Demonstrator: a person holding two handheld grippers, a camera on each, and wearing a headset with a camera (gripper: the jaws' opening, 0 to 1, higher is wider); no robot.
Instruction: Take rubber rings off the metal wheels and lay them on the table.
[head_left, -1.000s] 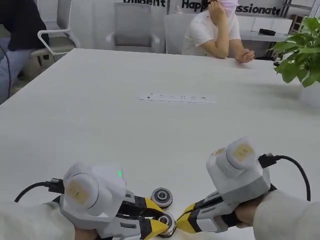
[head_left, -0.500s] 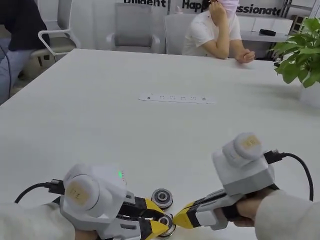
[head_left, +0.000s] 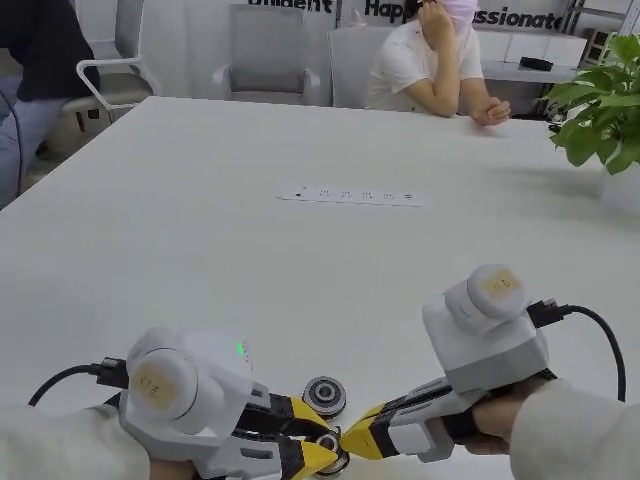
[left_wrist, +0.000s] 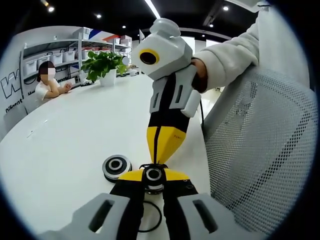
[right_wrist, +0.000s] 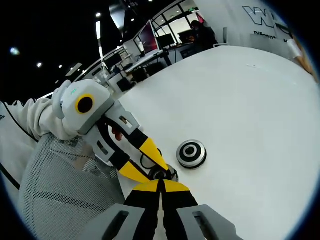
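My left gripper (left_wrist: 153, 181) (head_left: 318, 452) is shut on a small metal wheel (left_wrist: 153, 176) (right_wrist: 165, 174) just above the table's near edge. My right gripper (right_wrist: 160, 183) (head_left: 350, 440) points at it from the opposite side, jaws together, tip (left_wrist: 161, 159) pinching the thin black rubber ring at the wheel's rim. A second wheel (head_left: 323, 394) (left_wrist: 116, 166) (right_wrist: 192, 153) with its black ring on lies flat on the table just beyond the two tips. A thin black loop (left_wrist: 149, 220) lies under my left jaws.
The white table (head_left: 300, 270) stretches away with a power strip (head_left: 352, 197) at its middle. A person sits at the far side, a potted plant (head_left: 600, 100) stands at the right, and a mesh chair (left_wrist: 250, 150) is close behind me.
My right gripper has swung its body lower and to the right, and its tip has slid left onto the wheel held in my left gripper. The left gripper and the loose wheel stay put.
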